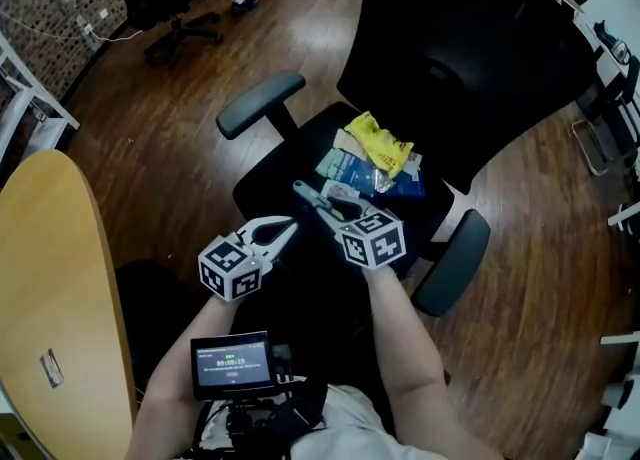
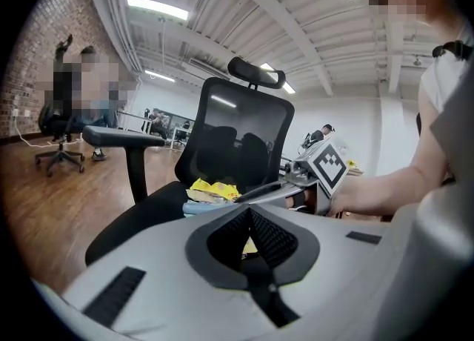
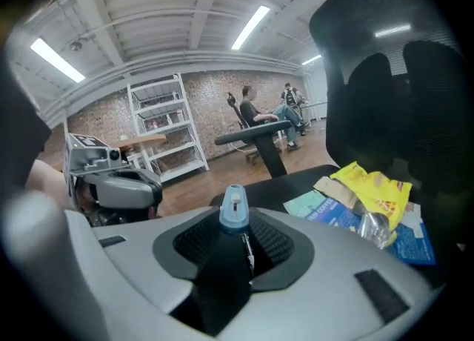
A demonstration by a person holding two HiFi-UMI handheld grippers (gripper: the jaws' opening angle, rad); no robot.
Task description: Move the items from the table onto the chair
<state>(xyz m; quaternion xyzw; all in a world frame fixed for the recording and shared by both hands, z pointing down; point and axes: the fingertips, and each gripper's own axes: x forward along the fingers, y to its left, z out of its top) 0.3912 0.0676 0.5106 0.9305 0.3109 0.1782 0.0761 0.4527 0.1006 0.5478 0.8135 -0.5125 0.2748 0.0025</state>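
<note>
Claws hang over the black chair (image 1: 272, 173) in the head view, the left claw (image 1: 290, 225) at seven o'clock of the right claw (image 1: 303, 191), with the packets (image 1: 375, 163) on the seat at two o'clock. In the left gripper view, the left claw's jaws meet at the tips with nothing between them, and the yellow packet (image 2: 215, 189) lies at eleven o'clock. In the right gripper view, the right claw's jaws are clamped on a blue-capped item (image 3: 235, 207), with the packets at three o'clock.
</note>
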